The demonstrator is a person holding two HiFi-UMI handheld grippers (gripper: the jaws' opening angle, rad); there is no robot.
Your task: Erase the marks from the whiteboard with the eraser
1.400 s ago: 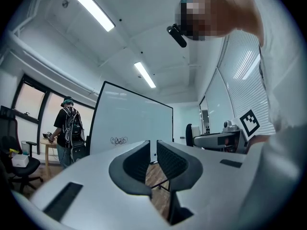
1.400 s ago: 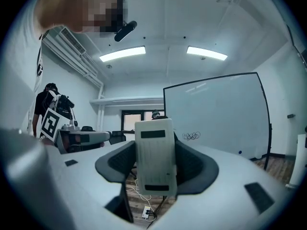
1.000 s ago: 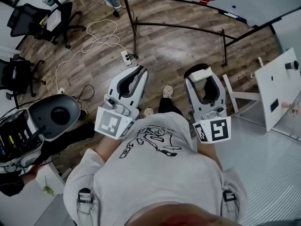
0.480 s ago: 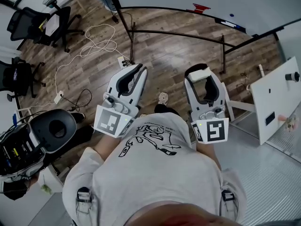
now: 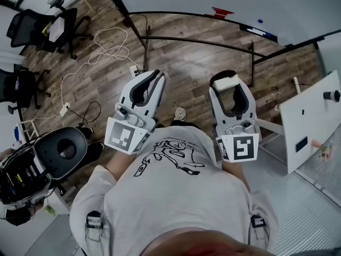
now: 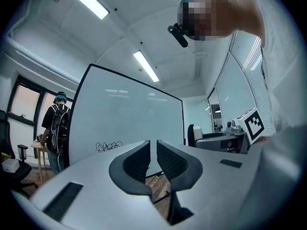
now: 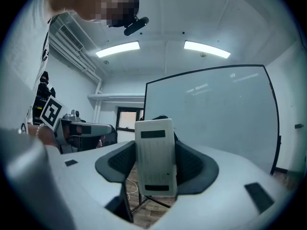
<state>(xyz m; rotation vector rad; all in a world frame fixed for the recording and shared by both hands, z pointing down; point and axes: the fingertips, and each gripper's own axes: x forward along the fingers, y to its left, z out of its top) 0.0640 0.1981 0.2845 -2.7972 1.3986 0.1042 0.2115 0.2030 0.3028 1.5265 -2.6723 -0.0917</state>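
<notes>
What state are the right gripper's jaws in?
The right gripper is shut on the eraser: its view shows both dark pads against the eraser's sides.

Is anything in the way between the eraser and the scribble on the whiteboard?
Nothing visible is. The eraser sits clamped in the right gripper, and only open air lies between it and the scribble on the whiteboard.
</notes>
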